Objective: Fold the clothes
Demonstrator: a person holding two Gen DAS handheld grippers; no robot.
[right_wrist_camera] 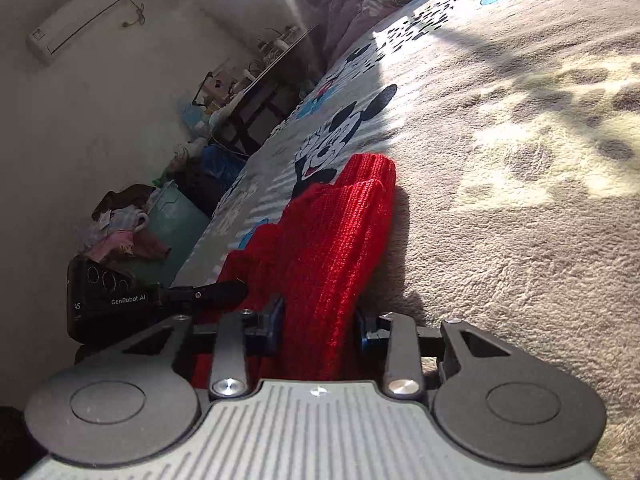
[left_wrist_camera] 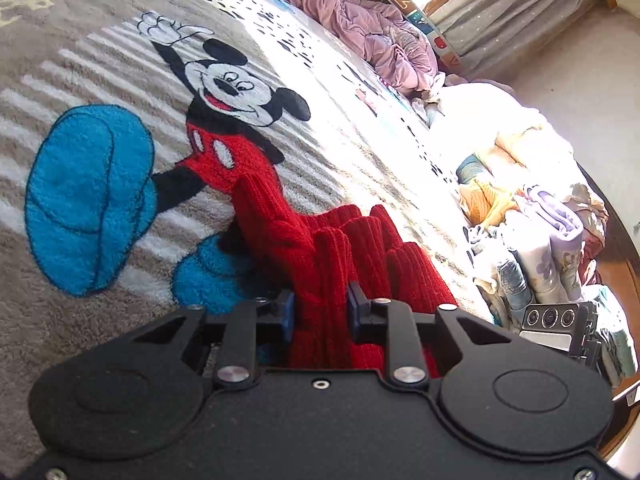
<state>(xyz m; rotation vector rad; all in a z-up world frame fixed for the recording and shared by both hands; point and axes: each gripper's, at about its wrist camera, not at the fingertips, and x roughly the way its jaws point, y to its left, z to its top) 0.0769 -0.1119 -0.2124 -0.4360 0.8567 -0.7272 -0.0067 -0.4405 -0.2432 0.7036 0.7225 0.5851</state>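
Note:
A red ribbed knit garment (left_wrist_camera: 344,248) lies bunched in folds on the fleece blanket (left_wrist_camera: 100,60) with cartoon mouse prints. In the left wrist view my left gripper (left_wrist_camera: 321,309) is shut on a thick fold of it, blue pads pressed against both sides. In the right wrist view my right gripper (right_wrist_camera: 320,322) is shut on another bunched part of the red garment (right_wrist_camera: 332,232), which rises in a hump ahead of the fingers. The other gripper's black body (right_wrist_camera: 108,300) shows at the left of that view, close beside the garment.
A pile of clothes and folded linens (left_wrist_camera: 532,216) lies at the bed's right side, with a pink quilt (left_wrist_camera: 368,28) further back. In the right wrist view a green bin (right_wrist_camera: 172,224) with clothes stands on the floor by the wall, and a cluttered desk (right_wrist_camera: 256,80) beyond.

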